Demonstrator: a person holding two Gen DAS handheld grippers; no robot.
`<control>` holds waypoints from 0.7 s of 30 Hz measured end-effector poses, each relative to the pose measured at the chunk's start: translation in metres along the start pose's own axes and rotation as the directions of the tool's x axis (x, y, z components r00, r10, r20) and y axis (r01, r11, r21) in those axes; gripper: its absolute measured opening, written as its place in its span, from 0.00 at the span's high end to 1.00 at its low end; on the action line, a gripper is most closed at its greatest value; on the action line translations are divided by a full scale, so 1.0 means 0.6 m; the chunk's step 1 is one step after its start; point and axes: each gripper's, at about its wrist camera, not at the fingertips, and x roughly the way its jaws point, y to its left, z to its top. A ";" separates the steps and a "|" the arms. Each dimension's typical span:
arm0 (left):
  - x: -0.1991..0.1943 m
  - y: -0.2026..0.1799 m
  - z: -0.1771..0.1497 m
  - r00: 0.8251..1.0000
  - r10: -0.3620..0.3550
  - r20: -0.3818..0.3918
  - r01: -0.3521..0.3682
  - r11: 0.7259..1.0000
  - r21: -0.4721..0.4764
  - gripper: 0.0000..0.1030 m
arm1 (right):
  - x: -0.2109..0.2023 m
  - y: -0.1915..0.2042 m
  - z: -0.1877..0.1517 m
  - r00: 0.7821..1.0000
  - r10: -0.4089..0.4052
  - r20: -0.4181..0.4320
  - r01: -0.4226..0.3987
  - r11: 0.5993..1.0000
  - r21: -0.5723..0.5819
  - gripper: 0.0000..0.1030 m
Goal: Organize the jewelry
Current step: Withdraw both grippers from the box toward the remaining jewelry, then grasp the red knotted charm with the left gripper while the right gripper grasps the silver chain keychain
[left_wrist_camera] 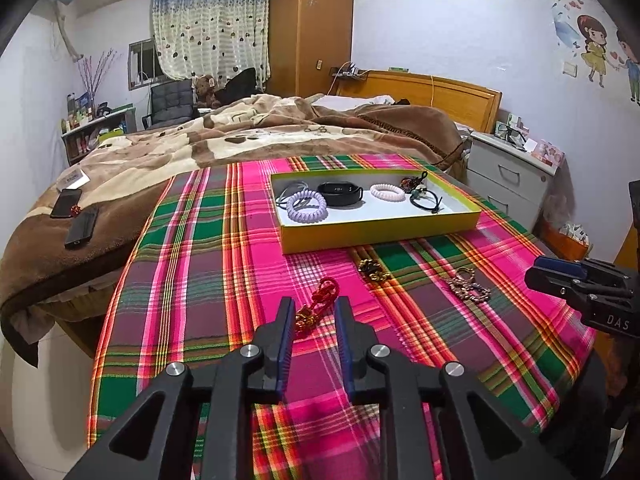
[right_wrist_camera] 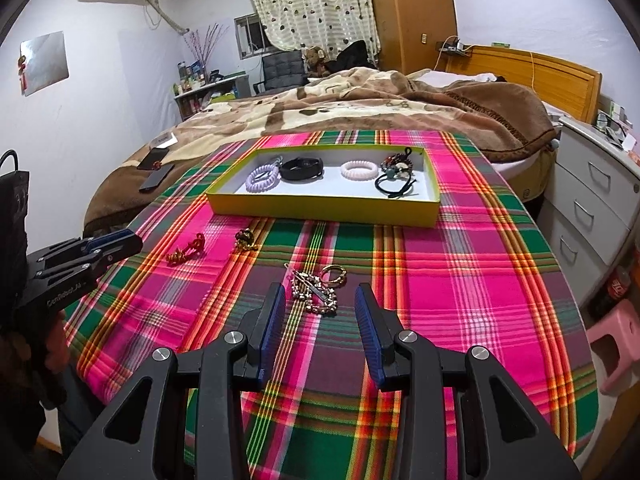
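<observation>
On the plaid cloth lies a red and gold knotted bracelet, just ahead of my left gripper. Its near end lies between the blue pads, which stand open and do not press on it. My right gripper is open around a silver beaded bracelet with gold rings. A dark gold piece lies between the two bracelets. The yellow box behind holds a purple coil band, a black wristband, a pink coil band and a black hair tie.
The plaid table butts against a bed with a brown blanket; two phones lie on it at the left. White drawers and a pink stool stand on the right.
</observation>
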 end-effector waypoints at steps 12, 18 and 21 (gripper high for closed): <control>0.057 0.012 0.008 0.997 -0.024 -0.074 0.026 0.999 0.036 0.79 | 0.058 0.002 0.005 0.996 0.025 -0.081 -0.028 0.999 -0.033 0.64; 0.090 0.008 0.013 0.984 -0.068 -0.165 0.075 0.997 0.037 0.65 | 0.084 0.001 0.011 0.993 0.028 -0.113 -0.034 0.998 -0.050 0.64; 0.106 0.006 0.012 0.977 -0.066 -0.201 0.073 0.997 0.029 0.65 | 0.095 -0.001 0.014 0.991 0.032 -0.132 -0.038 0.998 -0.049 0.64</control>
